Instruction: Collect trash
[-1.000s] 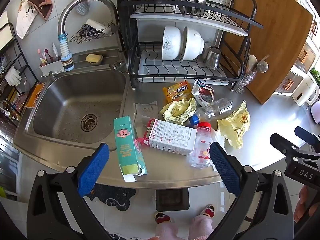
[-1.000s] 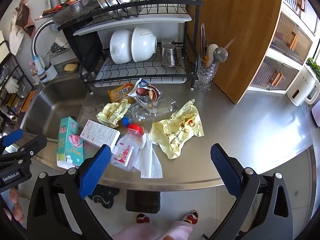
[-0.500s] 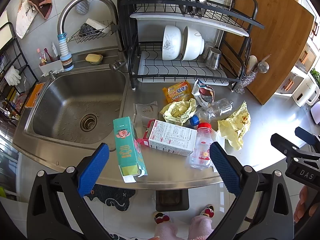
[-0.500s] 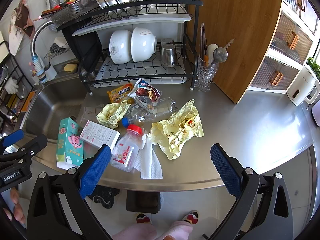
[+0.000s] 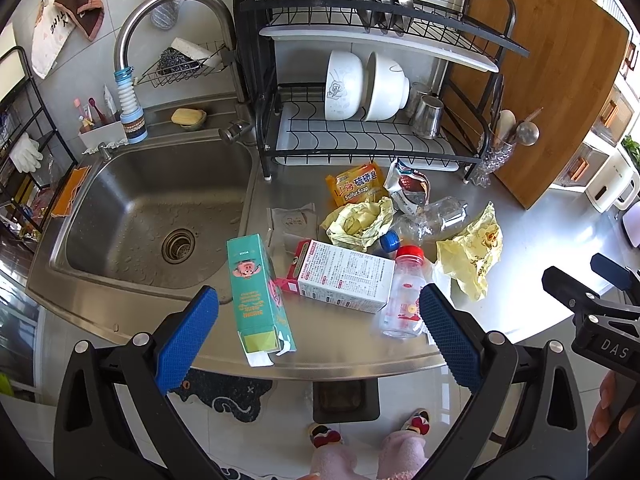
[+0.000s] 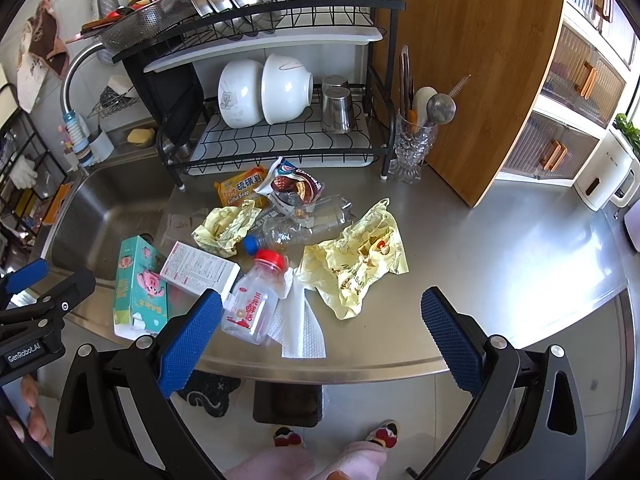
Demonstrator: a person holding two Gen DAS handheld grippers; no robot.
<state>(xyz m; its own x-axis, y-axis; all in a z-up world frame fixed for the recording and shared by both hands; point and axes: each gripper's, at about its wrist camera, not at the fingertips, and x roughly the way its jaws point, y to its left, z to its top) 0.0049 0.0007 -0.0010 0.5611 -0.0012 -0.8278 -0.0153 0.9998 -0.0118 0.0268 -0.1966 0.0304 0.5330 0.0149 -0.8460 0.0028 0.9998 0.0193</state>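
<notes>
Trash lies scattered on the steel counter [image 5: 532, 240]: a teal carton [image 5: 258, 292] [image 6: 138, 286], a white box [image 5: 346, 276] [image 6: 200, 266], a red-capped bottle [image 5: 402, 296] [image 6: 256, 300], a crushed clear bottle [image 5: 430, 218] [image 6: 298, 224], two yellow wrappers [image 5: 472, 250] [image 6: 360, 258], a soap pack [image 5: 354, 182], a snack bag [image 6: 294, 186] and a paper towel [image 6: 298, 322]. My left gripper [image 5: 316, 330] hangs open before the counter's front edge, nothing between its fingers. My right gripper [image 6: 320, 330] is open too, held off the edge, empty.
A sink [image 5: 148, 216] with a tall faucet [image 5: 168, 12] lies left. A black dish rack [image 5: 372, 92] with bowls and cups stands behind the trash, a wooden board [image 6: 476, 72] at its right. A dark bin [image 6: 286, 402] sits on the floor under the counter edge.
Both views have crept very slightly; the trash sits as before and both grippers stay open.
</notes>
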